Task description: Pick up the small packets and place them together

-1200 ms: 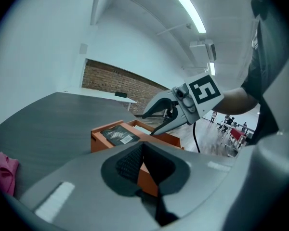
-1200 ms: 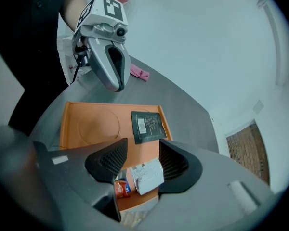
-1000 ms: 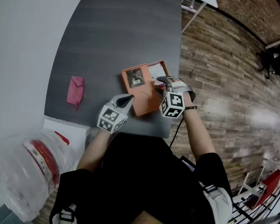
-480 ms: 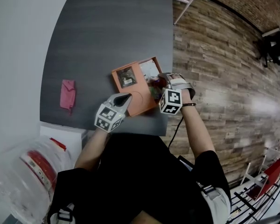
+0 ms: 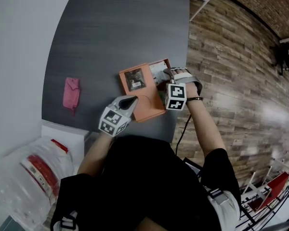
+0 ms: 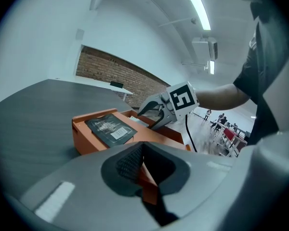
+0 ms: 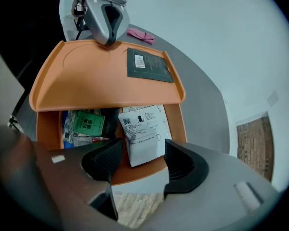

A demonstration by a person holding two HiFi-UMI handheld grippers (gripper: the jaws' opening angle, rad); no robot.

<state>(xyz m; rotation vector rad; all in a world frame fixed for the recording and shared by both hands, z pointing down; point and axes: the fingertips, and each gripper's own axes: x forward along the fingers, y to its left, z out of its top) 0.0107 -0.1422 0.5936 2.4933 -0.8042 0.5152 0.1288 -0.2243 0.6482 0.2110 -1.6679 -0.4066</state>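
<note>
An orange box [image 5: 143, 110] lies near the table's front edge, and a dark packet [image 5: 135, 78] rests on its lid. My left gripper [image 5: 131, 100] is shut on the lid's near edge [image 6: 145, 178]. My right gripper [image 7: 142, 159] hangs over the box's open part, its jaws opening. A white packet [image 7: 143, 133] lies flat in the box between the pads, which do not press it. Beside it in the box is a green packet [image 7: 86, 123] among other wrappers. A pink packet [image 5: 71, 93] lies alone on the table to the left.
The dark grey table [image 5: 111, 28] ends just right of the box, above a wooden floor [image 5: 231, 81]. A clear plastic bag [image 5: 29, 177] with red and white contents sits at the lower left, beside a white surface [image 5: 70, 134].
My right gripper has moved a little towards the far end of the box's open part and its jaws stand wider. My left gripper still holds the lid.
</note>
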